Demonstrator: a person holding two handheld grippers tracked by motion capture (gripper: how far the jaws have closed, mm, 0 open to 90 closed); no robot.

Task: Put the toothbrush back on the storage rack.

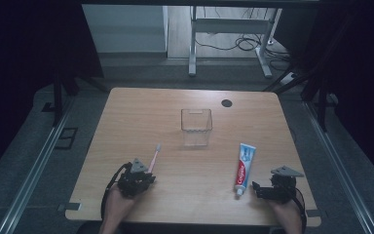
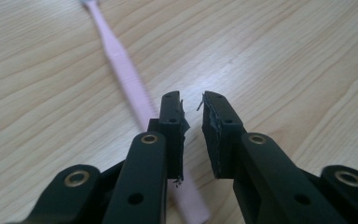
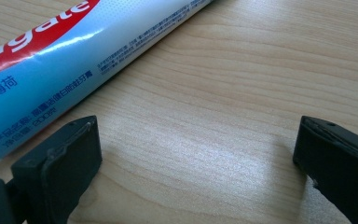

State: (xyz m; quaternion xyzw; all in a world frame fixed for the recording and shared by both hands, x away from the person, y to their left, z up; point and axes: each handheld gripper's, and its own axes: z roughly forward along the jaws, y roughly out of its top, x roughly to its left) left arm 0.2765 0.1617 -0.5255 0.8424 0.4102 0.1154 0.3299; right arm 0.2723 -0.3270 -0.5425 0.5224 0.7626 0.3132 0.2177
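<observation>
Toothpaste tube (image 3: 51,60): red band with white brand lettering, cut off at the frame edge, "gate" legible in the right gripper view; the high view shows the same red band with white "Colgate" lettering (image 1: 241,176), small but recognisable. Below the band, on the light blue body just above the left finger of the right gripper (image 3: 200,158), white Chinese characters "爽薄荷", then smaller lines ending in what looks like "200g"; the fine print is too small to read.
</observation>
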